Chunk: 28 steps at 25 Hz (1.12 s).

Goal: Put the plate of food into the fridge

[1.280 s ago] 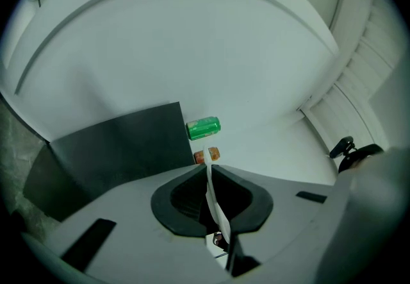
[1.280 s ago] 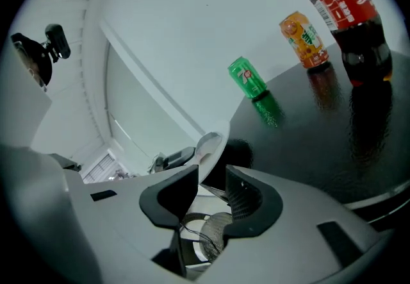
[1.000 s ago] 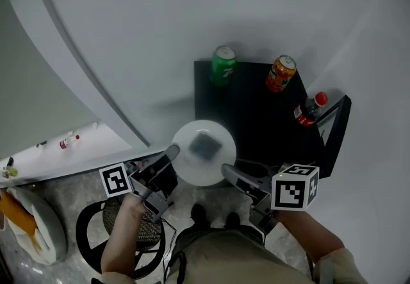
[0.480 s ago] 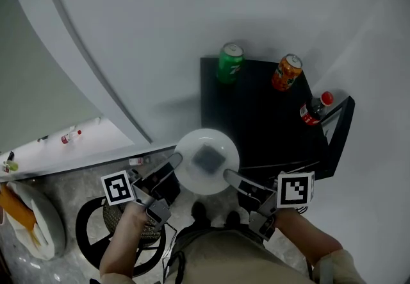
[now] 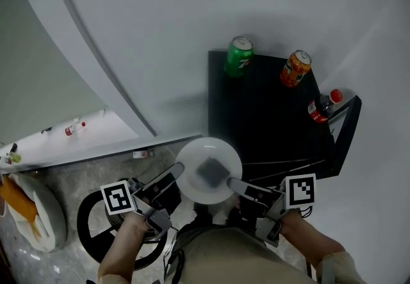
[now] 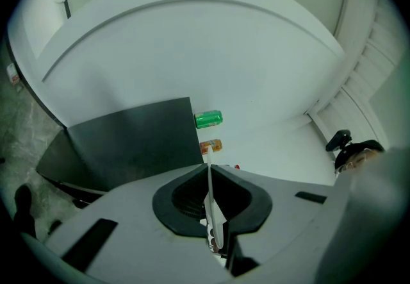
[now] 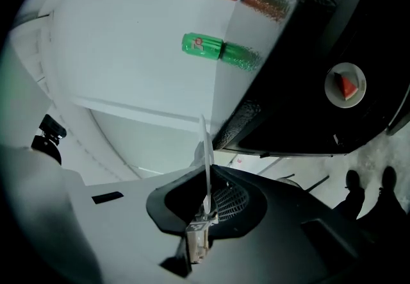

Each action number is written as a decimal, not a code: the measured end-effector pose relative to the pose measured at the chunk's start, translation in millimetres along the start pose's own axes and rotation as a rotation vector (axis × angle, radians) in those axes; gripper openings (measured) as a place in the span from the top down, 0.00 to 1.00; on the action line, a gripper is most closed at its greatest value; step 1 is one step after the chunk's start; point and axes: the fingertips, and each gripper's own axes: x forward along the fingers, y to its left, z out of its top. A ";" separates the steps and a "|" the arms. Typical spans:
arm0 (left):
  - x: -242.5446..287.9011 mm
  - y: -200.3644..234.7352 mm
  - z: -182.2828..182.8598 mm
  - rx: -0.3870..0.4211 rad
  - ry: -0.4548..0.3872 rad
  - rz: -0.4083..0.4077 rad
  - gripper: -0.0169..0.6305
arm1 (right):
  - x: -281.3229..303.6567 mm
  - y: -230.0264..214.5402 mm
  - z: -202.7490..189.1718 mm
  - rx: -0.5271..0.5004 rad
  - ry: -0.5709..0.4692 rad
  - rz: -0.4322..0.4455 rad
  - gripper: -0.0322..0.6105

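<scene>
A white plate (image 5: 192, 155) with a grey piece of food (image 5: 209, 172) in its middle hangs in the air between my two grippers, just off the near edge of a black table (image 5: 262, 124). My left gripper (image 5: 179, 173) is shut on the plate's left rim. In the left gripper view that rim (image 6: 209, 181) shows edge-on between the jaws of the left gripper (image 6: 212, 211). My right gripper (image 5: 230, 181) is closing its jaws on the right rim. In the right gripper view the rim (image 7: 205, 151) stands pinched between the pads of the right gripper (image 7: 206, 202).
On the black table stand a green can (image 5: 239, 56), an orange can (image 5: 295, 68) and a red-capped bottle (image 5: 323, 107). A small plate with a red slice (image 7: 346, 85) lies there too. A broad white curved surface (image 5: 160, 33) fills the back. A black round stool (image 5: 93, 234) is at lower left.
The plate and both grippers have come lower in the head view, away from the black table. The right gripper's jaws have closed onto the plate's rim.
</scene>
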 end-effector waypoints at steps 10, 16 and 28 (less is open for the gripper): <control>-11.4 1.1 -14.3 0.002 -0.014 -0.003 0.95 | -4.3 -4.8 -14.7 -0.006 0.010 0.017 0.90; -19.4 -0.8 -24.0 0.002 -0.033 0.005 0.95 | -9.0 -6.7 -25.4 0.036 0.035 0.023 0.90; -26.6 4.9 -65.9 -0.013 -0.098 0.044 0.95 | -35.9 -24.4 -43.3 0.046 0.097 0.020 0.90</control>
